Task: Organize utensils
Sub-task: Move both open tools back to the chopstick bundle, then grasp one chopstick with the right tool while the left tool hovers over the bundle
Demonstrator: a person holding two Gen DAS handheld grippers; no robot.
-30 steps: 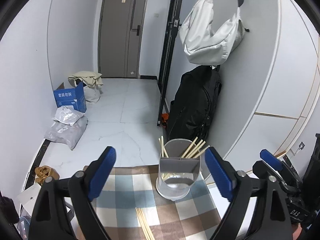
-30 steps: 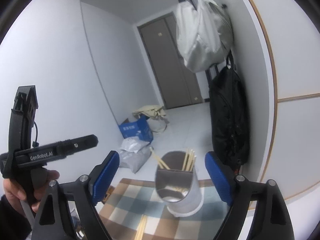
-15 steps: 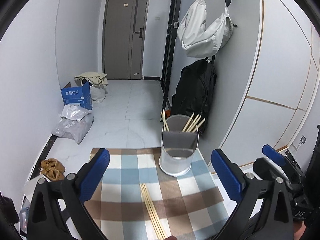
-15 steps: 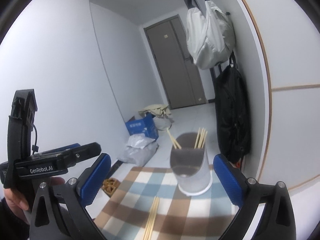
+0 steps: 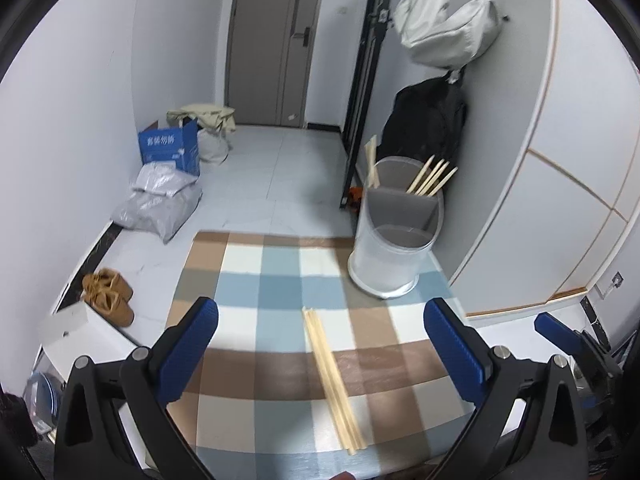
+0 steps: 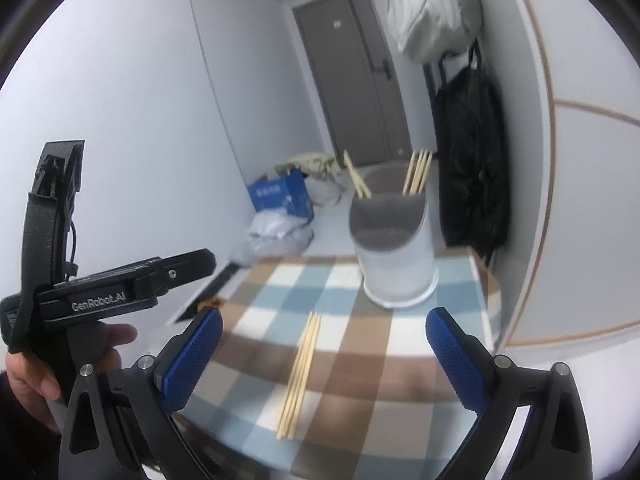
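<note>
checked surface [image 5: 280, 272] before a grey door [image 5: 276, 40]. left claw [image 5: 320, 354] spread wide, holding nothing; loose chopsticks [image 5: 334, 380] lie flat between its fingers, utensil holder [image 5: 394, 236] ahead to the right. right claw [image 6: 324, 354] likewise spread, chopsticks [image 6: 300, 376] between its fingers, holder [image 6: 394, 240] ahead.

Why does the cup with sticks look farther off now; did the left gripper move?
Yes. The left gripper pulled back from the holder and up: more plaid cloth shows, with the loose chopsticks between its jaws.
</note>
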